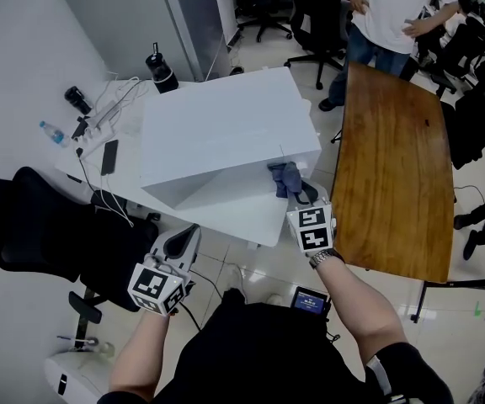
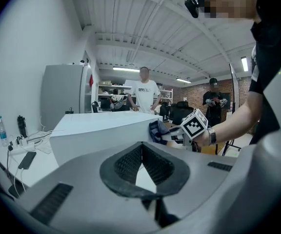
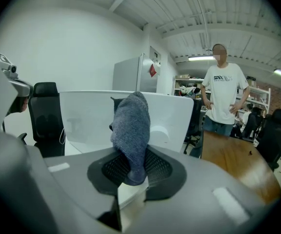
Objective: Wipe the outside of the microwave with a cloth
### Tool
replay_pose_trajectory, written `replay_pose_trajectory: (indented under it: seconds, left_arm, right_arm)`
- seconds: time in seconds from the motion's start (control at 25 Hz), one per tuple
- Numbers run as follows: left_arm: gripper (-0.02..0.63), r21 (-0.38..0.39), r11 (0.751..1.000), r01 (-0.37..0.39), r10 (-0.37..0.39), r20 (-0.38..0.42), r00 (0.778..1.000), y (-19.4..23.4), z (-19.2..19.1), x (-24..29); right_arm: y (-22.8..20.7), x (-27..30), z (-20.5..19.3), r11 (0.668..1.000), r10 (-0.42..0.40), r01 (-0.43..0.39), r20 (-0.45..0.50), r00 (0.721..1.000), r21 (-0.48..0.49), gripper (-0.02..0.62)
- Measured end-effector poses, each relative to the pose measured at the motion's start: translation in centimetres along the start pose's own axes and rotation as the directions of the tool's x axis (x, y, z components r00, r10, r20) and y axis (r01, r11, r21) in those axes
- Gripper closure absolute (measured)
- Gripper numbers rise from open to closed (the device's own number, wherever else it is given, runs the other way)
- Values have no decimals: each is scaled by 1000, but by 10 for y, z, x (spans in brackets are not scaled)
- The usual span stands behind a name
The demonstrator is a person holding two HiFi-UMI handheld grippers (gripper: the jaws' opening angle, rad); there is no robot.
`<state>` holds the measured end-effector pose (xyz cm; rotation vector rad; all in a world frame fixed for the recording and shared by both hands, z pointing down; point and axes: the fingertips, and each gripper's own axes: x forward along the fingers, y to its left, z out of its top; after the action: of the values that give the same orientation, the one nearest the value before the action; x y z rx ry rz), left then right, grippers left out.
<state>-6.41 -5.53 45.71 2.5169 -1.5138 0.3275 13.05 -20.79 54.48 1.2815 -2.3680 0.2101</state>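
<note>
pinching a blue-grey cloth (image 3: 130, 126) in right gripper (image 3: 134, 172), beside white microwave (image 1: 217, 133), left gripper (image 2: 141, 167) jaws together, empty

microwave (image 1: 226, 133) is showing plain white | cloth (image 3: 130, 126) is looking knitted blue-grey | table (image 1: 394, 175) is gleaming reddish-brown wood grain | office chair (image 1: 32, 234) is sitting black | marker cube (image 1: 311, 228) is wearing black-and-white squares

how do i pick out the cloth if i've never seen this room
Start at the big white microwave on the white table. At its near right corner, the right gripper pinches a crumpled blue-grey cloth. It is the only soft, dark thing against that white box.
</note>
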Motion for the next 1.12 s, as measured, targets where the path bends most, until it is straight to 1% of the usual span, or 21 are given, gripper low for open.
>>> replay_pose_trajectory:
  seconds: [0.28, 0.52, 0.64, 0.88, 1.12]
  left_arm:
    - [601, 24, 999, 28, -28, 7, 1000, -24, 7, 10]
    - [601, 19, 1000, 14, -14, 6, 1000, -43, 7, 4]
    - [601, 8, 1000, -4, 4, 7, 1000, -48, 8, -4]
    - [601, 34, 999, -18, 18, 5, 1000, -53, 16, -19]
    - [601, 56, 998, -23, 21, 31, 999, -56, 31, -29]
  right_arm:
    - [-33, -19, -7, 999, -42, 42, -1, 999, 23, 528]
    - [-51, -37, -5, 998, -56, 55, 12, 998, 30, 528]
    - [-54, -50, -3, 998, -56, 55, 22, 998, 42, 528]
    - [-56, -78, 3, 996, -64, 60, 59, 996, 72, 528]
    - [-46, -106, 20, 996, -53, 45, 110, 993, 76, 528]
